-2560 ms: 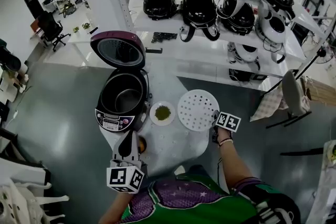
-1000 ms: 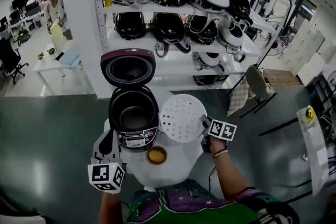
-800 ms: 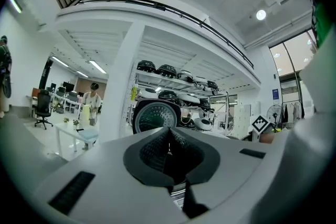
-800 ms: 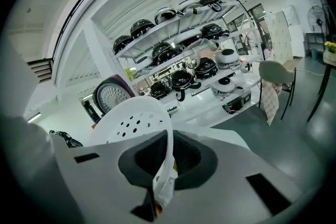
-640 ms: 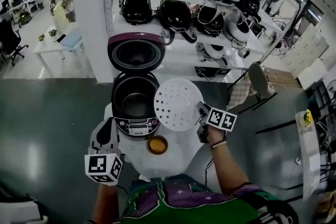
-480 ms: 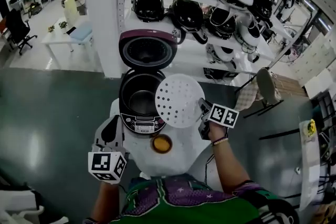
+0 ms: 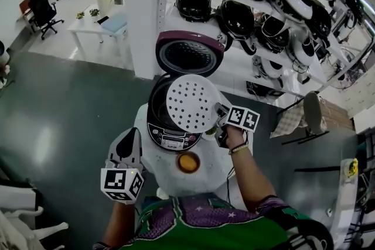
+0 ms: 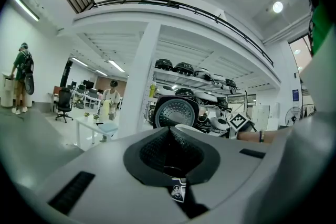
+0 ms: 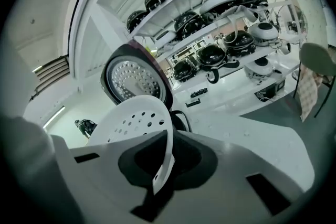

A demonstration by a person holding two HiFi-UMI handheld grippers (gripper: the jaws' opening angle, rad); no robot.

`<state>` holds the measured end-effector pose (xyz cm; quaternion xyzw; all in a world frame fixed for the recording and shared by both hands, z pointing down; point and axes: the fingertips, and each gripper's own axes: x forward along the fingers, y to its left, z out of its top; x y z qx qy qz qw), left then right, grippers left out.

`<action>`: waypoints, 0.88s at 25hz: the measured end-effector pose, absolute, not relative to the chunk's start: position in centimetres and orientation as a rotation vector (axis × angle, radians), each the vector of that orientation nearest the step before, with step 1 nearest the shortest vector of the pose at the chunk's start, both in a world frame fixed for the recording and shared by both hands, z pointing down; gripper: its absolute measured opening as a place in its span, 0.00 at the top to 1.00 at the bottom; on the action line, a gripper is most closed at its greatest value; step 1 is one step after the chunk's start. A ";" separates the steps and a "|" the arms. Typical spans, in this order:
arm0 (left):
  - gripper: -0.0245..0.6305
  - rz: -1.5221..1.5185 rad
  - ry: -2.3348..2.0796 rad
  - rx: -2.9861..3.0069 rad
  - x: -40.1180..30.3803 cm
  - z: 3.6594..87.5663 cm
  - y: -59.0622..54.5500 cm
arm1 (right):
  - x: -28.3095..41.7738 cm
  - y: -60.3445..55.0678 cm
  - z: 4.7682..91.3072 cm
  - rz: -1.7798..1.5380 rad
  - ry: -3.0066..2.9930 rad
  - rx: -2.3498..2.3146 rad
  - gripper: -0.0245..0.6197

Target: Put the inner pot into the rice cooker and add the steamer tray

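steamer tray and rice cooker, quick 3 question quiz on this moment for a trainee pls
1. Pick one: what is the right gripper shut on?
A. the steamer tray
B. the orange bowl
C. nothing
2. True or false: the rice cooker has its lid standing open.
3. Fill in: the left gripper has its jaws ____ with nothing between them.

Key: 1 A; 2 true; 3 shut
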<state>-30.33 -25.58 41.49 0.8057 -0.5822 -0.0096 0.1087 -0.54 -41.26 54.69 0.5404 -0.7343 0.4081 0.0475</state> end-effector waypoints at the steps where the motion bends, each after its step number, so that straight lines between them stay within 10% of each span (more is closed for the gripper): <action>1: 0.93 -0.025 -1.723 2.357 -30.5 41.6 -25.6 | -1.1 -41.8 55.0 1.249 -2.234 1.630 0.92; 22: 0.93 0.000 -1.862 2.201 -33.8 43.0 -24.6 | -6.3 -45.5 60.2 1.247 -2.136 1.503 0.90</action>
